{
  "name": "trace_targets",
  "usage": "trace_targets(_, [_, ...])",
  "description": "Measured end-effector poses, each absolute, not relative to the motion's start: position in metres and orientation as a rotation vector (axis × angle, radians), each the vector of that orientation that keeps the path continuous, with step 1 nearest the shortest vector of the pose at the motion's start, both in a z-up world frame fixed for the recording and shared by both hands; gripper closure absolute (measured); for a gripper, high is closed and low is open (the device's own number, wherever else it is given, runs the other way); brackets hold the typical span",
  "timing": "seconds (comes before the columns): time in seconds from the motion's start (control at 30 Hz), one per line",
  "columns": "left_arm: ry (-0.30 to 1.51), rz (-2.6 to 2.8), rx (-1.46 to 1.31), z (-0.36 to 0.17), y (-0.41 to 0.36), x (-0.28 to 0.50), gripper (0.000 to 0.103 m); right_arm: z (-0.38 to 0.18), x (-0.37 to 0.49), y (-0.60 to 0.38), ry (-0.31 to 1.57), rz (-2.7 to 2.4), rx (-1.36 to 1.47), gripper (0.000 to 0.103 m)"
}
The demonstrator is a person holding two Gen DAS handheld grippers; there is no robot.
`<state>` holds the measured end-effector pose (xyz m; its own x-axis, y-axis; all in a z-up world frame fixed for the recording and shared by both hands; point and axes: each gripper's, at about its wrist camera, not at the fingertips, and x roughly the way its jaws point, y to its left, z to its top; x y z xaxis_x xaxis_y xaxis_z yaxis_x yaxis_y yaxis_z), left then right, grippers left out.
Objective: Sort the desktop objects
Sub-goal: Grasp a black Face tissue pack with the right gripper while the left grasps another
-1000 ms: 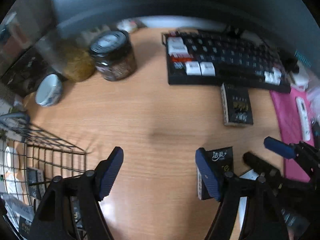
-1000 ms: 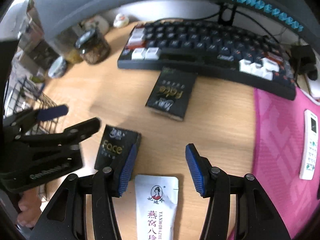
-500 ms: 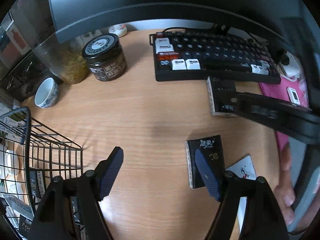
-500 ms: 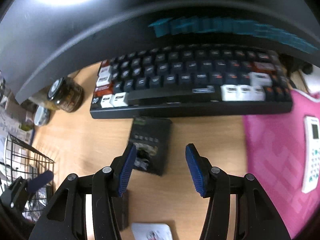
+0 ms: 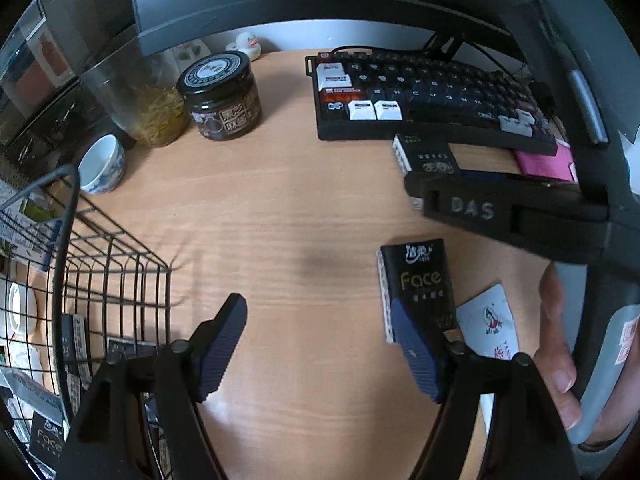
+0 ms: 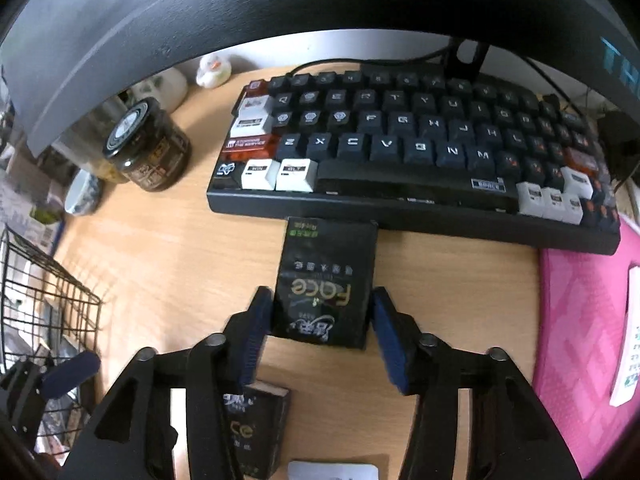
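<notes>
A black "Face" tissue pack (image 6: 326, 280) lies on the wooden desk just in front of the keyboard (image 6: 400, 140). My right gripper (image 6: 320, 320) straddles its near end, jaws closing, blue pads close beside its two sides with the pack between them. A second black "Face" pack (image 5: 420, 280) lies nearer, beside the right finger of my left gripper (image 5: 316, 320), which hangs wide open over bare desk with nothing between its fingers. That pack (image 6: 252, 432) also shows under the right gripper's left finger. A white sachet (image 5: 488, 320) lies next to it.
A wire basket (image 5: 112, 248) holding several packs stands at the left. A dark jar (image 5: 220, 96), a glass container (image 5: 148, 104) and a small cup (image 5: 100, 164) sit at the back left. A pink mat (image 6: 580, 320) with a remote (image 6: 628, 340) lies right. A hand (image 5: 560, 340) holds the right gripper.
The right gripper has moved forward from the near pack and sachet to the pack by the keyboard and come down around it. The left gripper has stayed open in place.
</notes>
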<state>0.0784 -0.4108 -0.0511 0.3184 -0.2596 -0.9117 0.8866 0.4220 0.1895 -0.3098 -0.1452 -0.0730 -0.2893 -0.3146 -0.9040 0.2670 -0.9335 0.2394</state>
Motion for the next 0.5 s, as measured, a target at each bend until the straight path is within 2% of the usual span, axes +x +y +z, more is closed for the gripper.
trace_targets(0.23, [0.965,-0.924,0.807,-0.049,-0.418,0.057,0.025,-0.069,-0.286,-0.094,-0.136,-2.292,1.622,0.055])
trace_targets(0.5, [0.995,-0.932,0.883,-0.076,-0.451,0.034,0.025,-0.055,-0.253,-0.02,-0.255,-2.348,1.614,0.055])
